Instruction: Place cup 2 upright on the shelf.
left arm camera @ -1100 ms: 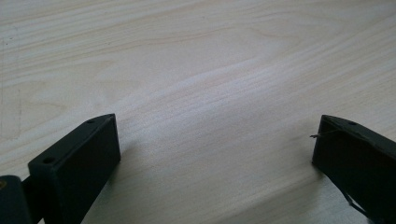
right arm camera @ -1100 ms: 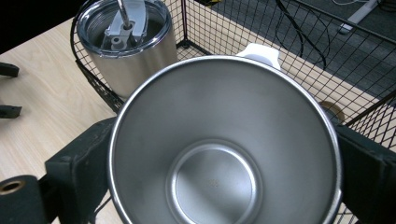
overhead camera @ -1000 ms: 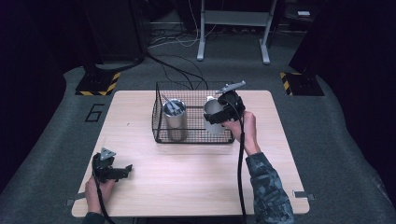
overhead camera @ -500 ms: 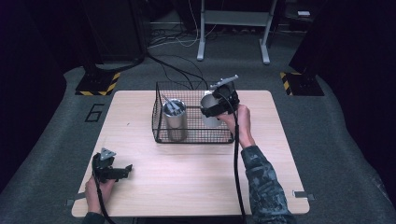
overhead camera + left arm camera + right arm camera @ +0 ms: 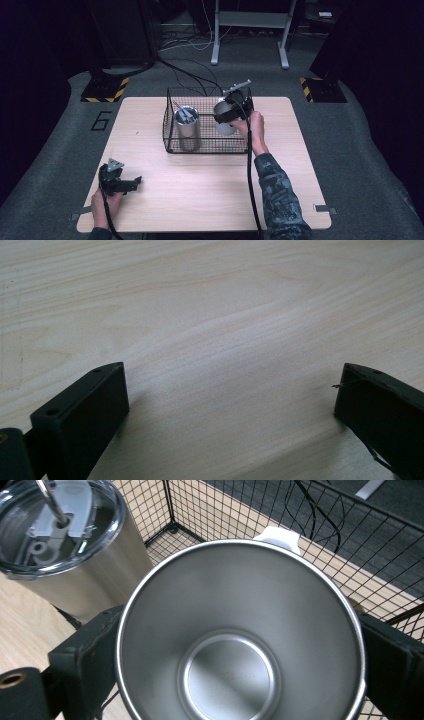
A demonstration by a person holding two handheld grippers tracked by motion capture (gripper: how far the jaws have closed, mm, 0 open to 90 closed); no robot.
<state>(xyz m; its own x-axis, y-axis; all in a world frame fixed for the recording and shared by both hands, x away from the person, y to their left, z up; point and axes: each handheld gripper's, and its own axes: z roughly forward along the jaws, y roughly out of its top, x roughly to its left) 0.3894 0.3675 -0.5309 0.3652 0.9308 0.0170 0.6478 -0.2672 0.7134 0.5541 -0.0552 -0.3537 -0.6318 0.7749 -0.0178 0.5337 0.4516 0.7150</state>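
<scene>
While nothing is held by it, the left gripper point(image 5: 134, 181) is kept wide open near the front left corner of the table point(image 5: 200, 195), well apart from the wire basket point(image 5: 172, 142). Inside the basket, a lidded tumbler point(image 5: 186, 128) is stood at the left. At its right, the steel cup point(image 5: 240, 640) is squeezed between the right gripper's point(image 5: 226, 116) jaws.

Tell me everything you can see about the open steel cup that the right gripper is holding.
The open steel cup is a brushed, silvery metal cup with a rolled rim, no lid, and nothing inside; its flat round bottom shows. A small white tab sits at its far rim. It stands upright at the right end of the wire basket, beside the lidded tumbler. The right gripper has its two black jaws pressed on opposite sides of its wall. Whether its base rests on the basket floor cannot be told.
</scene>
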